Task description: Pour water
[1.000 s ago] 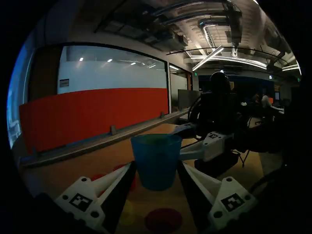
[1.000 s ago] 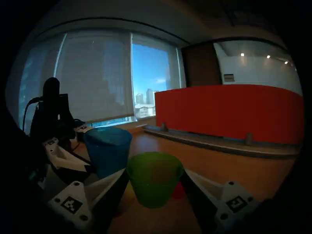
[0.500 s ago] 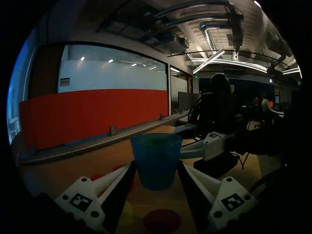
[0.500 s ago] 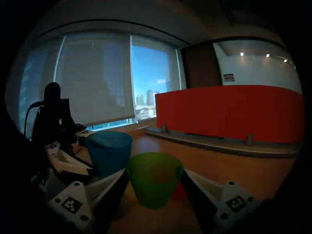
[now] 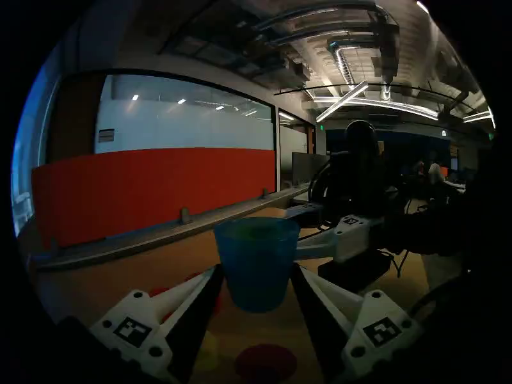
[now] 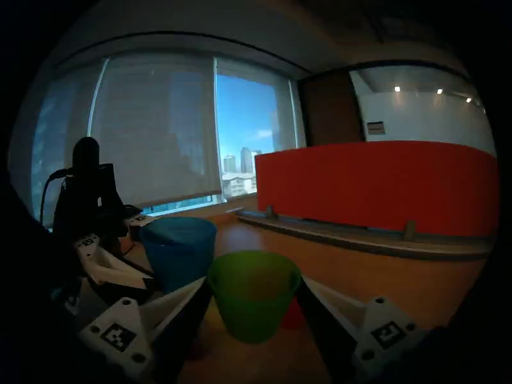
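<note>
A blue cup [image 5: 257,262] stands upright between the fingers of my left gripper [image 5: 256,274], which is shut on it. A green cup [image 6: 254,294] is held upright in the same way by my right gripper [image 6: 253,289]. Both cups hang just above a wooden table [image 6: 384,275]. In the right gripper view the blue cup [image 6: 179,251] sits close to the left of the green one, with the left gripper's white fingers [image 6: 105,264] beside it. In the left gripper view a white finger [image 5: 349,235] of the right gripper reaches in behind the blue cup. I cannot see water in either cup.
Red round discs [image 5: 265,362] lie on the table below the cups. A red partition [image 5: 153,185] on a low rail runs along the table's far side. A dark stand with cables [image 5: 358,173] rises behind the grippers. Windows with blinds [image 6: 160,134] lie beyond.
Almost nothing: both cups stay held and upright. In the right gripper view the blue cup has sunk slightly against the green one.
</note>
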A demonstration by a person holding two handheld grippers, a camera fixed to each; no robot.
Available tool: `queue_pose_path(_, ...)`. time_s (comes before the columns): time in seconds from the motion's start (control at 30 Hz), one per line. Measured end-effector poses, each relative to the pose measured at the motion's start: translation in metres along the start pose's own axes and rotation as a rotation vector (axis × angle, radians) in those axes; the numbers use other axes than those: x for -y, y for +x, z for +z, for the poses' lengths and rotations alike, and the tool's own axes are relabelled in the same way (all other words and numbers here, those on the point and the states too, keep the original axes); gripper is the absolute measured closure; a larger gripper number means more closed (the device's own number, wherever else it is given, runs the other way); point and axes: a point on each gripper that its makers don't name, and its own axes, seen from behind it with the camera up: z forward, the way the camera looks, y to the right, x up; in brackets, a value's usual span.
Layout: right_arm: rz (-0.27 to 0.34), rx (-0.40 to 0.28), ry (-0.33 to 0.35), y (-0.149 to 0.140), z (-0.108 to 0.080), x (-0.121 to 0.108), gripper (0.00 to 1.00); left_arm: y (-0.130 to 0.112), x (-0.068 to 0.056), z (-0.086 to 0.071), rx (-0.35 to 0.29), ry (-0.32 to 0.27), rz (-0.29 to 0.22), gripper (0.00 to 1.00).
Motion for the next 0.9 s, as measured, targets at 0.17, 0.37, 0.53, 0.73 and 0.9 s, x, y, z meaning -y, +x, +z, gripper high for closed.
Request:
queue_pose_path(0.17, 0.006, -0.002, 0.002, 0.0011, 0.0000, 0.0003, 0.08, -0.0015, -0.0001, -0.0004, 0.001, 0.000, 0.000, 0.24)
queue_pose_path(0.37, 0.004, -0.001, 0.000, -0.0003, -0.0008, -0.0005, 0.08, -0.0007, -0.0008, 0.0004, 0.001, 0.001, 0.005, 0.23)
queue_pose_path(0.53, 0.006, -0.005, 0.000, -0.0004, -0.0020, -0.0008, 0.08, 0.0015, -0.0012, 0.0008, -0.002, 0.002, 0.009, 0.23)
queue_pose_path(0.73, -0.004, -0.007, -0.001, 0.0013, -0.0028, -0.0003, 0.08, 0.0021, -0.0012, -0.0003, -0.001, 0.004, 0.019, 0.23)
queue_pose_path(0.9, -0.010, -0.009, -0.002, 0.0021, -0.0032, -0.0001, 0.08, 0.0019, -0.0020, -0.0011, -0.002, 0.007, 0.029, 0.23)
